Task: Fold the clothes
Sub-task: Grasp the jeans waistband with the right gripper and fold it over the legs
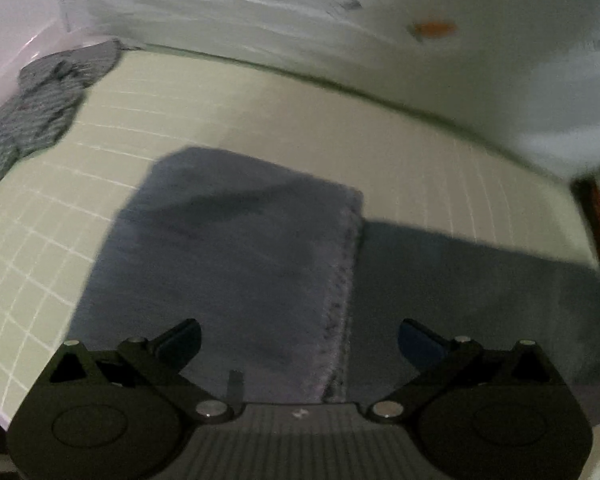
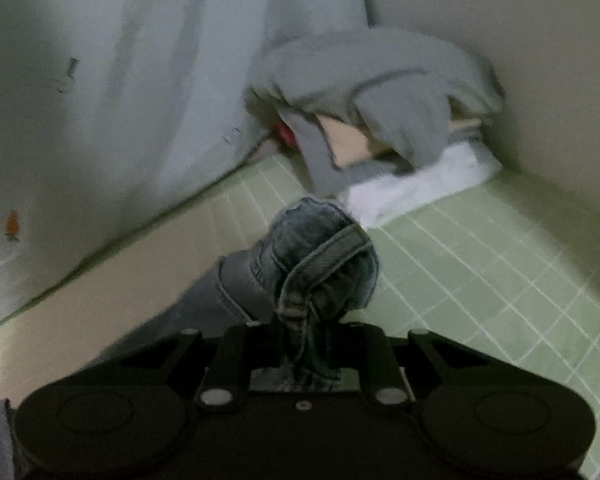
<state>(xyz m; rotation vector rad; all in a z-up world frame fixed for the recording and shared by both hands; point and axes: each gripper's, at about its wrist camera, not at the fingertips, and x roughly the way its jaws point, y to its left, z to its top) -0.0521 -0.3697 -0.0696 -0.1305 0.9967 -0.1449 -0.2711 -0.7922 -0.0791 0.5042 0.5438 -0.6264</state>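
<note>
In the left wrist view a dark grey-blue garment (image 1: 228, 260) lies flat on the green grid mat (image 1: 220, 100), one layer folded over with a stitched hem (image 1: 342, 288) running up the middle. My left gripper (image 1: 299, 332) hovers just above it, open, with nothing between its fingers. In the right wrist view my right gripper (image 2: 305, 332) is shut on a bunched piece of blue denim (image 2: 320, 248), a seamed band curling over the top. The rest of that fabric trails down to the left towards the mat (image 2: 500, 260).
A patterned grey garment (image 1: 40, 100) lies at the mat's far left corner. A pile of light grey clothes (image 2: 380, 80) on a white cloth (image 2: 412, 188) sits at the back against the wall. A pale sheet with an orange mark (image 1: 434, 28) hangs behind.
</note>
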